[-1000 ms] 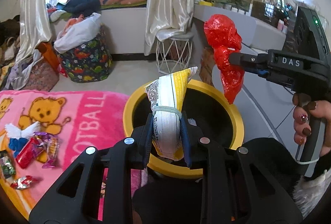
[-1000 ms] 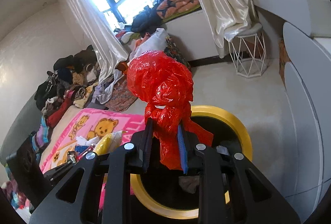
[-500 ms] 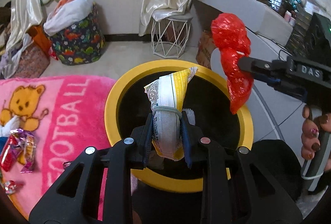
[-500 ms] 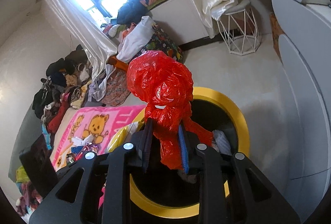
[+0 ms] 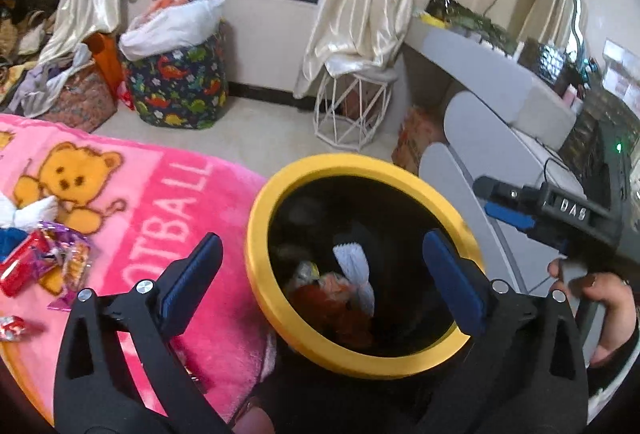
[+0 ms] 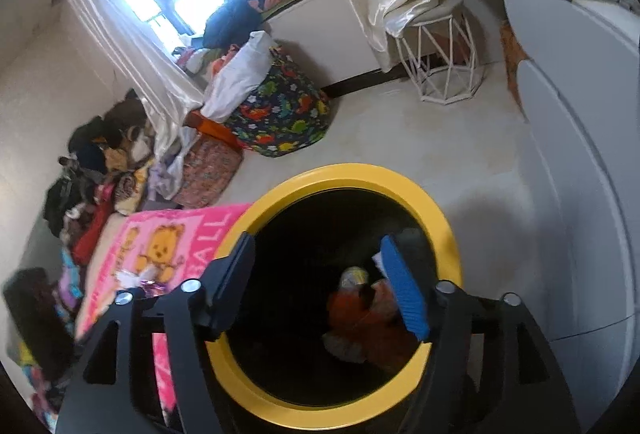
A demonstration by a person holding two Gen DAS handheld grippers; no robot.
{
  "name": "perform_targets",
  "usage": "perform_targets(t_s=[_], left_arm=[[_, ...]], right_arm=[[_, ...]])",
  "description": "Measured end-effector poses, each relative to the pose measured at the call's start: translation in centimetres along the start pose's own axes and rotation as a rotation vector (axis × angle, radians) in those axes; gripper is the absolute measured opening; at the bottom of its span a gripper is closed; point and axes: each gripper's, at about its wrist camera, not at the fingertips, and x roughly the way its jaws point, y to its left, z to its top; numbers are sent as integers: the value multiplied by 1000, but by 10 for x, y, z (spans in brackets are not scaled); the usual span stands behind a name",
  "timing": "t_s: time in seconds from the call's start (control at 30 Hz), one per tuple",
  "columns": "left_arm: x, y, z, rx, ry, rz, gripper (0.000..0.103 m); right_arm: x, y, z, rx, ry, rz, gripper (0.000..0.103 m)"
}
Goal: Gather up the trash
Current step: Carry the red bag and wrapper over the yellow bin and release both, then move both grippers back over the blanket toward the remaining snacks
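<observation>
A black bin with a yellow rim (image 5: 264,230) (image 6: 400,181) stands beside the pink bear blanket (image 5: 132,185). My left gripper (image 5: 320,254) hangs over the bin's mouth, its jaws opening wide with nothing between them. My right gripper (image 6: 318,254) is also above the bin, jaws opening and empty; it shows from the side as the right gripper (image 5: 504,201) in the left wrist view, held by a hand (image 5: 600,306). At the bottom of the bin lie the red plastic bag (image 5: 332,302) (image 6: 352,310) and a white-yellow wrapper (image 5: 356,266).
Several candy wrappers (image 5: 44,266) lie on the blanket at the left. A dinosaur-print laundry bag (image 5: 180,85), a white wire stool (image 5: 352,113) and a grey dresser (image 5: 500,93) stand around. Piled clothes (image 6: 96,169) line the far left wall.
Both grippers opened. The white-yellow wrapper dropped from the left one and the red bag from the right one into the bin. The left gripper shifted over the bin.
</observation>
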Motion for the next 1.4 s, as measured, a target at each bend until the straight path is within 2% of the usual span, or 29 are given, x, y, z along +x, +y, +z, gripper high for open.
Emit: perform_targets(t_s=[0.27,0.6,1.0,1.4], left_arm=[[-31,13,1,-32,-71,53,92],[-67,27,-1,-36,-140,105,92],[-85,41,-5,-39,-173,156,92],[-99,72,-6,-116,-200,212,92]], right_arm=[[-14,23,-5,-112,-108,-81,84],[-26,52,-8,-163,-149,-47,91],[-30,89,-19,-240,-143,7,91],[-21,110,-28,-284,-117,32,91]])
